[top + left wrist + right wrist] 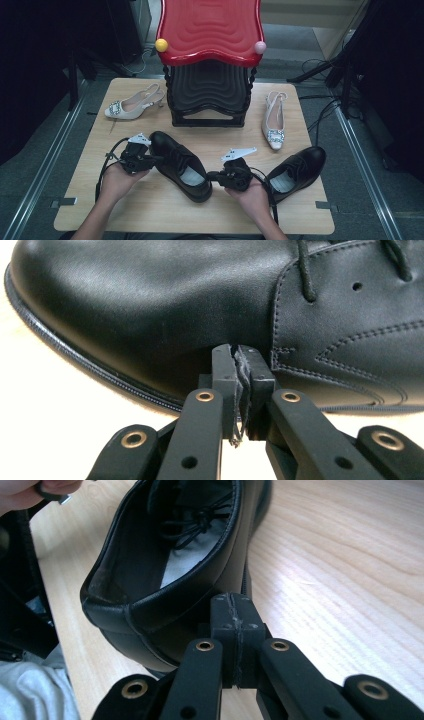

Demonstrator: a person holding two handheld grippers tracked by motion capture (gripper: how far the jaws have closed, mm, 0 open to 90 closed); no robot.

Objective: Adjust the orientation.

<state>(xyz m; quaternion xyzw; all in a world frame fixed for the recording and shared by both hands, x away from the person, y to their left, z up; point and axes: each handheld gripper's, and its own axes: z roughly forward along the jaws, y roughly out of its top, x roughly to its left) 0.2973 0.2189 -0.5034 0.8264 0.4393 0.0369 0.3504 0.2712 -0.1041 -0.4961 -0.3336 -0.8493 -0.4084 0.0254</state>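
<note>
Your left gripper (150,159) presses its closed jaws against the toe side of the black lace-up shoe (180,165) lying near the middle of the wooden table (150,215), gripping nothing. Your right gripper (214,176), jaws also closed and empty, butts against the shoe's heel; a second black shoe (300,167) sits just right.

A glossy black lace-up shoe (181,165) lies upright, apparently flat, diagonally across the table's near middle.
</note>
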